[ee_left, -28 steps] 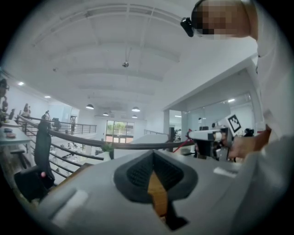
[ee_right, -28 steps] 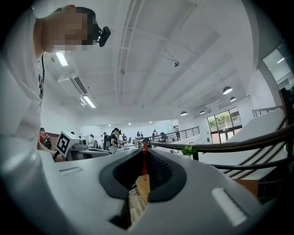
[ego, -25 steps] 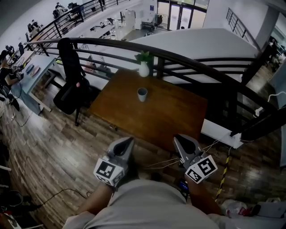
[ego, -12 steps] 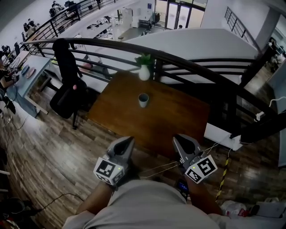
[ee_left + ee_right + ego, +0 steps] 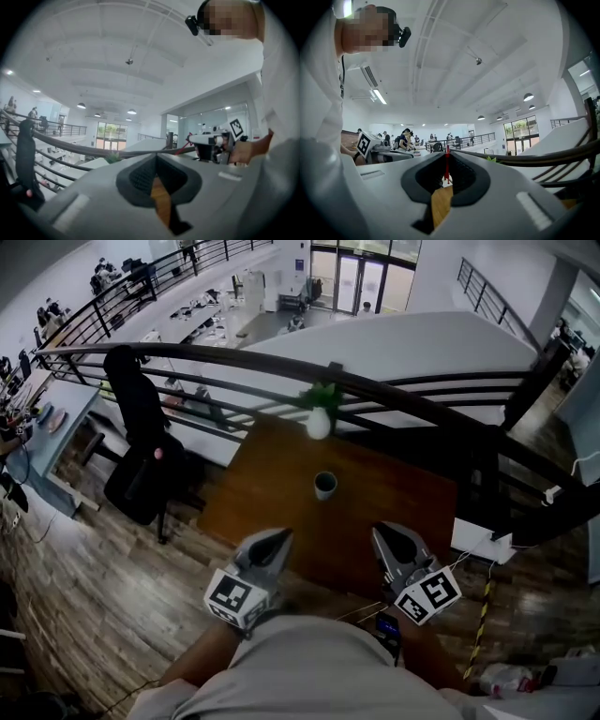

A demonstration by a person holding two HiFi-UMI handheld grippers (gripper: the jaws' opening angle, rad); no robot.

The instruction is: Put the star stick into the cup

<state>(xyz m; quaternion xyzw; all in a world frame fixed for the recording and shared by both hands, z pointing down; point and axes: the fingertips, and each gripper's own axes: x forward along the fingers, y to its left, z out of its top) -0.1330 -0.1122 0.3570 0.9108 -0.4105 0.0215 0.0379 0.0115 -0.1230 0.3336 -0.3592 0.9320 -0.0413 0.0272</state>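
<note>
A small grey cup (image 5: 324,485) stands upright on the brown wooden table (image 5: 272,493), near its middle. My right gripper (image 5: 385,534) hovers over the table's near edge, right of and well short of the cup. In the right gripper view the right gripper (image 5: 447,158) is shut on a thin red stick (image 5: 447,165) that stands up between the pads; its star end is not visible. My left gripper (image 5: 277,540) is level with it at the left, and in its own view the left gripper (image 5: 156,159) is shut with nothing in it.
A white vase with a green plant (image 5: 319,421) stands at the table's far edge, just beyond the cup. A black railing (image 5: 403,395) runs behind the table, with a drop beyond it. A black chair (image 5: 141,456) stands to the left. Cables (image 5: 469,559) lie at the right.
The table and cup have drawn nearer and sit lower in the head view. Both grippers now reach over the table's near edge, still side by side and shut as before.
</note>
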